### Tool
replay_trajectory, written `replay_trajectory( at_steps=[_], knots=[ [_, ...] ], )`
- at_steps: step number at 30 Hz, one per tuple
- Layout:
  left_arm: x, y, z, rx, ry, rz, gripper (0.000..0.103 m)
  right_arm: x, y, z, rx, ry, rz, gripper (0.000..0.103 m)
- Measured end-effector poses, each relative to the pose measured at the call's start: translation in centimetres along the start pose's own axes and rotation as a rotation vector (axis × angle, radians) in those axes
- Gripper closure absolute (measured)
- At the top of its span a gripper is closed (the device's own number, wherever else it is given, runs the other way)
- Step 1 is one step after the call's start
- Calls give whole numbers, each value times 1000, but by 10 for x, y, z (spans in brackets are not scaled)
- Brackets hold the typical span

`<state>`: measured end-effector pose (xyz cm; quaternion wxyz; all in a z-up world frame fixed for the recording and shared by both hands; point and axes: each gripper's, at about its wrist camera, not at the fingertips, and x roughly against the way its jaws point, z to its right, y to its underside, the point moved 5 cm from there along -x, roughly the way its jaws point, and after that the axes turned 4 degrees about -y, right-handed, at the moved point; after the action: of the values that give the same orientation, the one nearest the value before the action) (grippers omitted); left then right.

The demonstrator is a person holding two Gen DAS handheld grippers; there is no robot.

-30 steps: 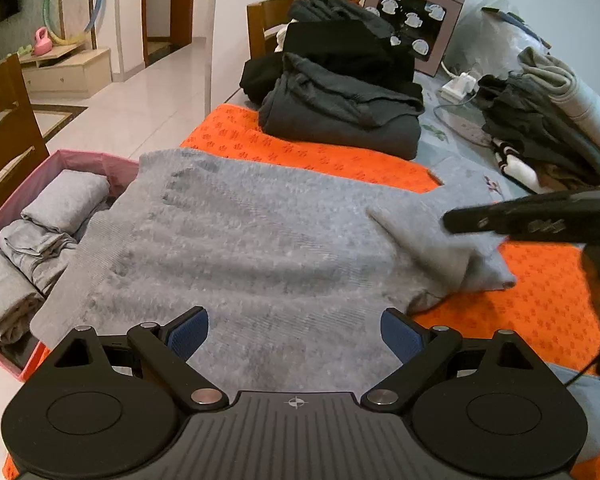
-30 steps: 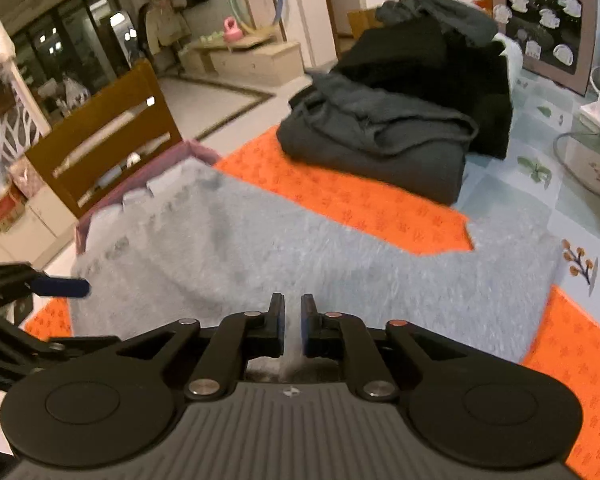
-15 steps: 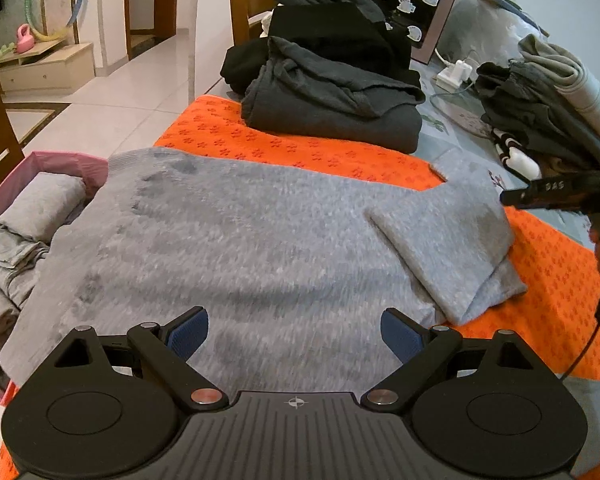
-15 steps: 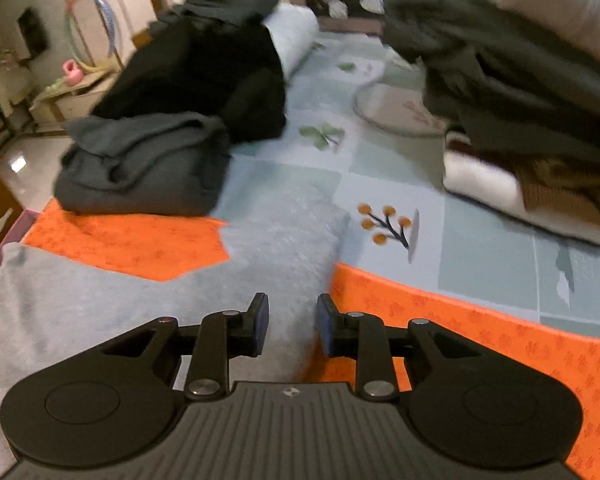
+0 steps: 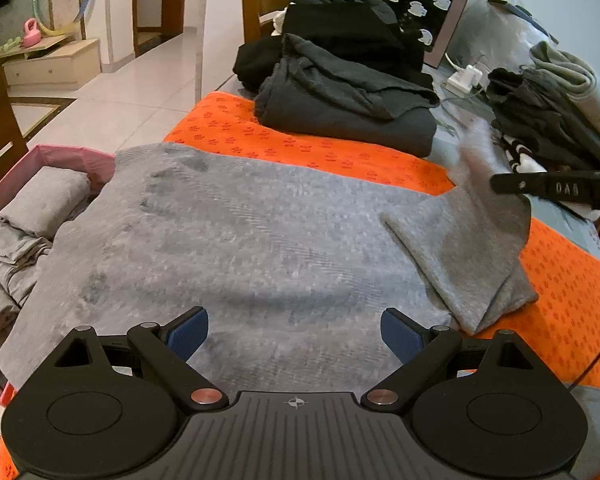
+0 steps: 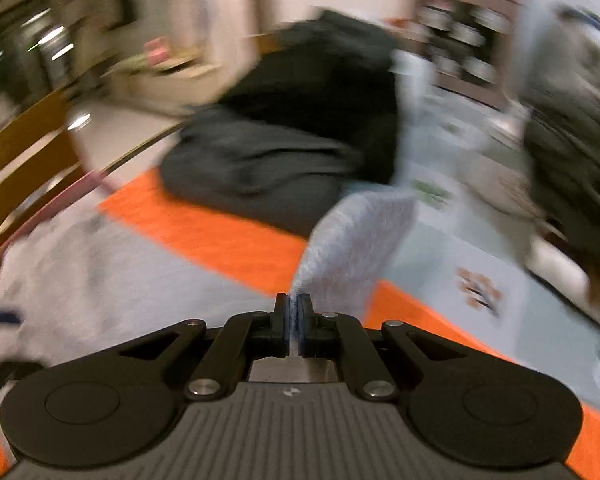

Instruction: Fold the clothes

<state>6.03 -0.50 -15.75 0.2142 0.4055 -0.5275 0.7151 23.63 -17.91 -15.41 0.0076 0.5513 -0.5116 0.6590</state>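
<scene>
The right gripper (image 6: 294,307) is clenched on a pinch of the grey sweater's sleeve (image 6: 356,236), which rises from between its pads; the left gripper (image 5: 294,330) hangs released, jaws wide, over the near edge of the grey sweater (image 5: 236,248) and touches nothing that I can see. The sweater lies flat on the orange mat (image 5: 324,148), its body spread toward the pink box (image 5: 76,160) at the mat's left end, its sleeve at the mat's right end, partly doubled over and lifted. Folded dark clothes (image 5: 340,96) sit at the mat's far edge.

The step in hand looks like carrying the sleeve across the body. To do it well, keep the pinch firm, lift only enough for the cloth to clear, and lay the sleeve straight across the chest. The left gripper could press the body down so it does not drag along the mat.
</scene>
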Motion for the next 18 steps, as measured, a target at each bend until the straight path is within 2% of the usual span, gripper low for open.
replay_trajectory(
  at_steps=[6,8,12,15,18],
  knots=[
    [4,5,-11,25,-18,6,9,-17,11,-66,161,-185,-125,96],
    [5,6,-15,33,-25,10,9,-14,11,-74,201,-198,-125,88],
    [5,9,-20,49,-35,17,9,-10,-7,-53,128,-167,-94,78],
    [5,10,-22,51,-39,18,9,-16,-19,-23,41,-87,-81,71],
    [5,10,-23,43,-43,23,9,-32,-25,11,-63,-11,-106,63]
  ],
)
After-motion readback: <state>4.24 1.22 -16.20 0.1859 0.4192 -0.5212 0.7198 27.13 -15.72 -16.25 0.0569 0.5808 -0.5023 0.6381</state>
